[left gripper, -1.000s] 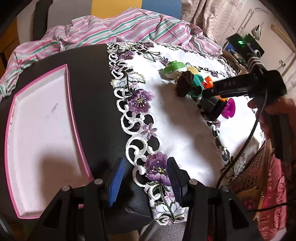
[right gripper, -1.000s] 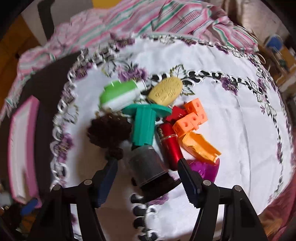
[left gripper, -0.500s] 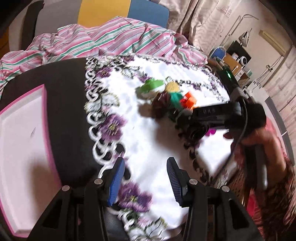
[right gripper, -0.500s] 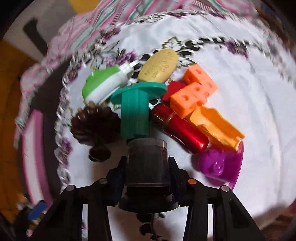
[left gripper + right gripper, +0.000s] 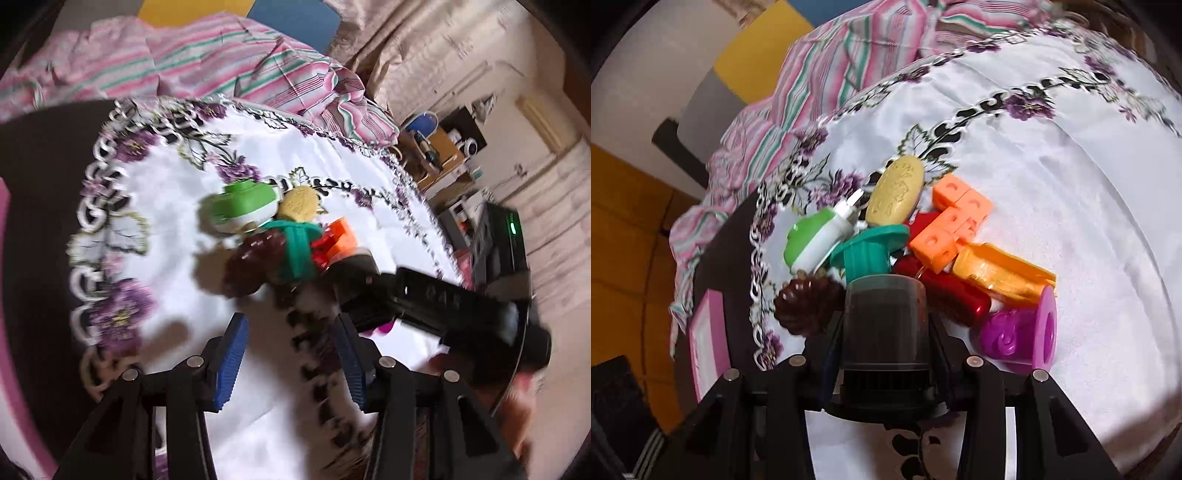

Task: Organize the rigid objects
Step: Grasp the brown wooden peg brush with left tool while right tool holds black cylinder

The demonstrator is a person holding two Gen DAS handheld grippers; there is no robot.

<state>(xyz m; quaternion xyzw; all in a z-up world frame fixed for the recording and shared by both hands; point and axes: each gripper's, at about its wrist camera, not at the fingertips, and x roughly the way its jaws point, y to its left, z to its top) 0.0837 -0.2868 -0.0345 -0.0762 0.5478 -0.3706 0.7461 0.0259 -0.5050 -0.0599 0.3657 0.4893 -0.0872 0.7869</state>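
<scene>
right gripper (image 5: 886, 325) – jaws clamped on dark canister (image 5: 886, 317) | left gripper (image 5: 291, 354) – jaws apart, empty | toy pile (image 5: 280, 236) at its 12 o'clock

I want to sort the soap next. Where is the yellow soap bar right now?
In the right wrist view the soap bar lies at the far end of the pile, between the green-and-white container on its left and the orange blocks on its right.

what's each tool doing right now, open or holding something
Left tool: open, nothing between its blue pads.
Right tool: shut on the dark smoky cylinder.
</scene>
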